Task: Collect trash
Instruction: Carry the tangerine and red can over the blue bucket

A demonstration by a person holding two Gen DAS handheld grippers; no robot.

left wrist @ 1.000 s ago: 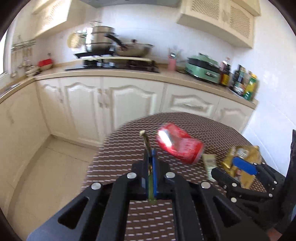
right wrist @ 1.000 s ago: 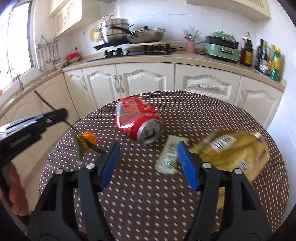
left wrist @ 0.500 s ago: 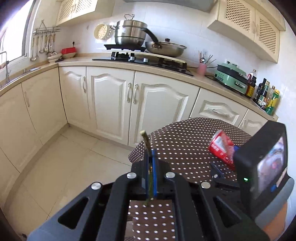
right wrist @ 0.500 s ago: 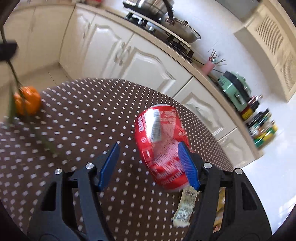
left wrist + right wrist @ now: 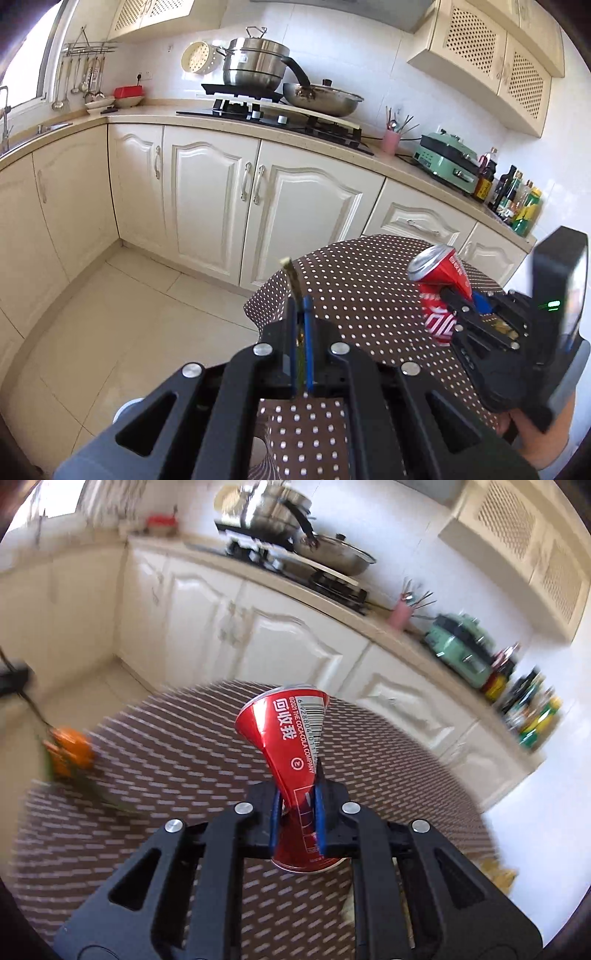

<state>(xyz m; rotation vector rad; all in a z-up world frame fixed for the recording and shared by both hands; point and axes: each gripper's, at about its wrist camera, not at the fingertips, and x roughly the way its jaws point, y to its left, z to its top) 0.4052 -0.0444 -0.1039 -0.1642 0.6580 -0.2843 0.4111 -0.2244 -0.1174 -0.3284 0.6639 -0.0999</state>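
Observation:
A red cola can (image 5: 291,731) is pinched at its middle between the blue pads of my right gripper (image 5: 297,801). The jaws are closing and the can's waist is crushed in. From the left wrist view the same can (image 5: 439,273) shows at the right, over the dotted brown table (image 5: 354,288). My left gripper (image 5: 300,306) is shut on a thin green stem (image 5: 291,277) that sticks up past its tips. That stem carries a small orange fruit (image 5: 70,755), which hangs by the table's left edge. A person's hand holds the right gripper.
A yellow wrapper (image 5: 498,873) lies on the table at the right. Cream cabinets (image 5: 221,192) and a counter with a stove, pots (image 5: 255,66), a green appliance (image 5: 447,162) and bottles run behind. Tiled floor (image 5: 110,314) lies left of the table.
The right jaws have come together on the can and dented it, and its end now points up. The left gripper with the stem has drifted left, beyond the table's edge.

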